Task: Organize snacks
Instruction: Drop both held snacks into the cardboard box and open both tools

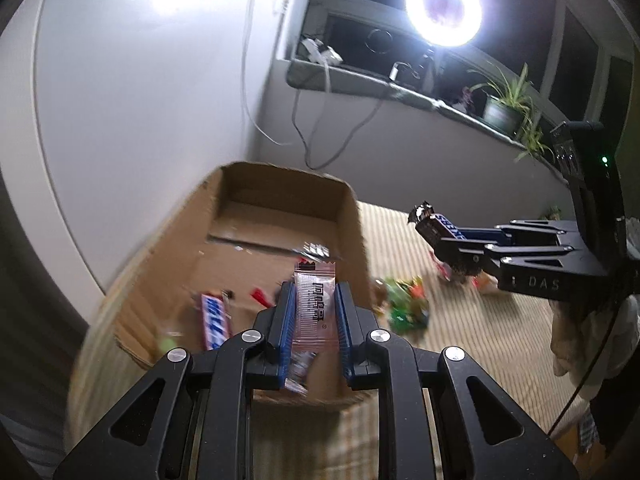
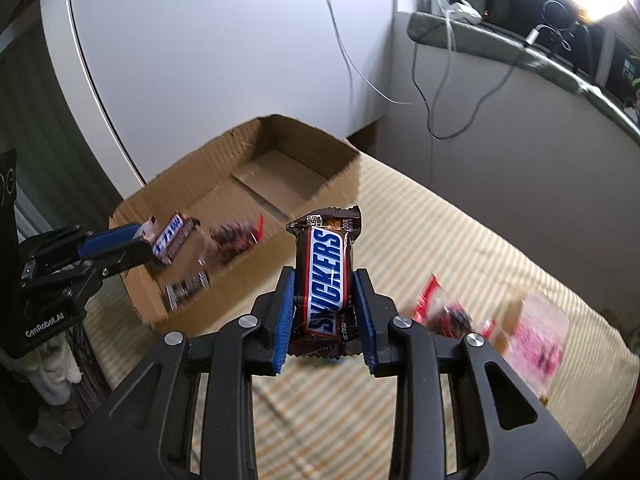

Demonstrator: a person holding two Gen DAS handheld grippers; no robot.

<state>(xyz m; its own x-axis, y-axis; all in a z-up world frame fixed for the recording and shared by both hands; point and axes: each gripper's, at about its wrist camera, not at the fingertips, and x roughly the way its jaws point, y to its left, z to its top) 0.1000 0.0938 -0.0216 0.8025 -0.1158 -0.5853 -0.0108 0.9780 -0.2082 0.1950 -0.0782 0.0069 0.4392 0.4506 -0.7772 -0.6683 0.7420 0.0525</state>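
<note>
My left gripper (image 1: 315,292) is shut on a clear pink snack packet (image 1: 314,312) and holds it over the near end of an open cardboard box (image 1: 352,220). A Snickers bar (image 1: 215,320) and other wrappers lie in the box. My right gripper (image 2: 324,280) is shut on a Snickers bar (image 2: 325,276), upright, above the striped cloth to the right of the box (image 2: 160,192). The right gripper also shows in the left wrist view (image 1: 440,236), and the left gripper shows in the right wrist view (image 2: 136,240) over the box.
Loose snacks lie on the striped cloth: green and orange packets (image 1: 404,304), a red packet (image 2: 444,312) and a pink bag (image 2: 536,340). A white rounded wall (image 1: 140,100) stands behind the box. A windowsill with cables, a plant (image 1: 508,104) and a ring light (image 1: 442,8) lies beyond.
</note>
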